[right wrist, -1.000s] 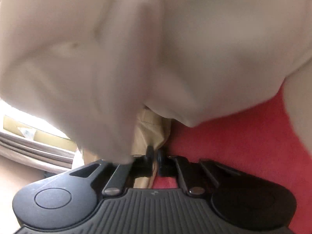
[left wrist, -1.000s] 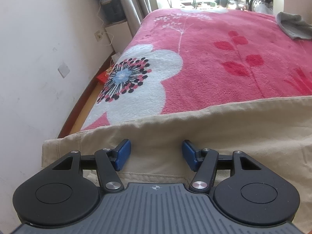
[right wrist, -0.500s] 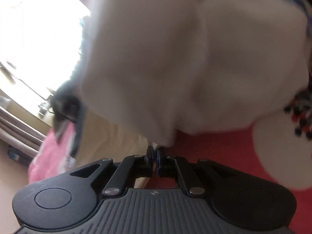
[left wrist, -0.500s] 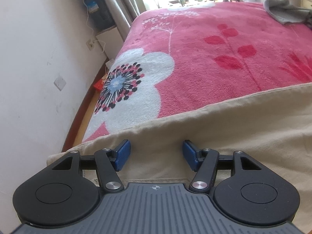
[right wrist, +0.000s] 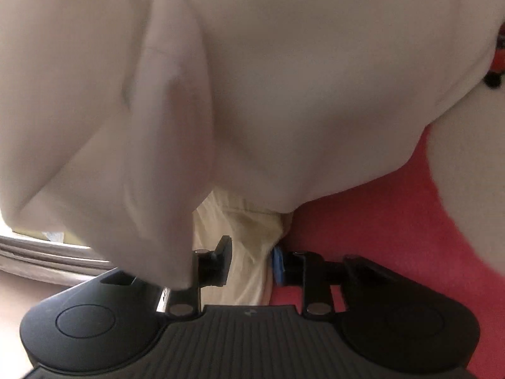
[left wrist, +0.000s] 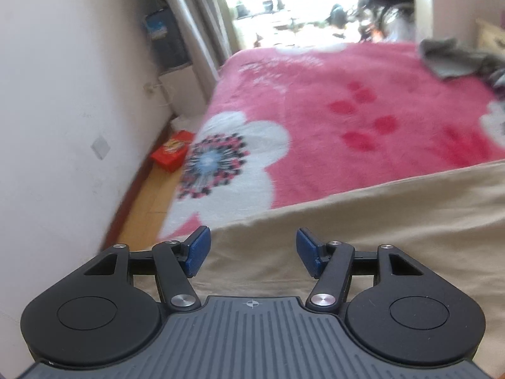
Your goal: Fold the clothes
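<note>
Change since earlier frame: the left wrist view now takes in more floor, wall and far bed; the right gripper [right wrist: 251, 260] has just been opening its jaws, and pale cloth sits in the gap.
Left gripper [left wrist: 251, 251]: jaws stand apart over the beige garment [left wrist: 363, 237], nothing pressed between the blue pads [left wrist: 198, 250].
Right gripper state: parted; the pads do not visibly press on the cloth.
Garment place: spread on the near part of the pink floral blanket [left wrist: 331, 110], its far edge running across the bed.
White fabric [right wrist: 284, 79]: hangs close before the right camera, blurred.
Handling: likely light, limp and unbreakable; it will sag and crease, so take it at a hem or corner.
Hidden: whether the white fabric and the cream fold are one piece I cannot tell; the garment's near edge is covered by the left gripper.
Far off: a grey cloth [left wrist: 454, 58], soft-focus.
</note>
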Available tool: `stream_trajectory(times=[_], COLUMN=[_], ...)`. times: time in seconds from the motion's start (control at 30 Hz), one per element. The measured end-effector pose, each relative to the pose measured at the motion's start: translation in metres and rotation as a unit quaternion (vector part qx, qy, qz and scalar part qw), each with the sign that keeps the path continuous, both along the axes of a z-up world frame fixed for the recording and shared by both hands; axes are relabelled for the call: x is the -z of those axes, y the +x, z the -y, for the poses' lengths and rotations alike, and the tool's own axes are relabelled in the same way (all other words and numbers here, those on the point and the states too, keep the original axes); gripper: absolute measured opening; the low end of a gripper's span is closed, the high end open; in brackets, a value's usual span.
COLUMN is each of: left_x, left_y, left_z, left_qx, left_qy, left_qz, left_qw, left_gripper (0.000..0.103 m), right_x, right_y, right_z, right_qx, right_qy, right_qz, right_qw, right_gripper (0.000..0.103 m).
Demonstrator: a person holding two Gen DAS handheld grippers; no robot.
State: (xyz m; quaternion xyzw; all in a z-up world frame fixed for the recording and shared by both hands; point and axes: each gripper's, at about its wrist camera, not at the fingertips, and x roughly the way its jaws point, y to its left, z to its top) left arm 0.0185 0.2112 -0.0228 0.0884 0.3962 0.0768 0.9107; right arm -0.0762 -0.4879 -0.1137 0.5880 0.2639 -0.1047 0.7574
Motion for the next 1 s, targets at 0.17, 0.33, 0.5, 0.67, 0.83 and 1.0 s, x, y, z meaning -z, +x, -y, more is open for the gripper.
stream_trajectory(times=[0.17,0.33,0.5,0.67,0.83,1.0], left_x=[0.008,0.037,0.055,0.058,0.062,0.065], left_y=[-0.011,-0.012,-0.019,-0.023,-0.026,-0.028], left_z=[0.03,0.047,0.049,0.045,0.041,0.038], left_qx=[0.052,0.076,0.067,0.06,0.053,0.05], left_qy=[-0.022,-0.014,-0.026,-0.044,-0.059,-0.073], left_qz=[-0.007,-0.026,-0.026,-0.015,-0.003,0.01], left_qw=[0.9984,0.9967,0.9971,0.9971,0.9968,0.9961], left_gripper=[0.06,0.06,0.06,0.061,0.062,0.064], right_x=[-0.023,-0.071,-0.125,-0.181,-0.244,-0.282], right_y=[0.001,0.009,0.03,0.063,0.03,0.062], right_z=[-0.023,-0.072,-0.12,-0.167,-0.161,-0.217], right_qx=[-0.014,-0.064,-0.111,-0.16,-0.233,-0.317], right_qy=[-0.06,-0.147,-0.235,-0.3,-0.336,-0.34], right_qz=[0.004,0.029,0.067,0.107,0.154,0.201], right_qw=[0.998,0.987,0.963,0.934,0.899,0.863], right_gripper=[0.009,0.008,0.007,0.007,0.006,0.006])
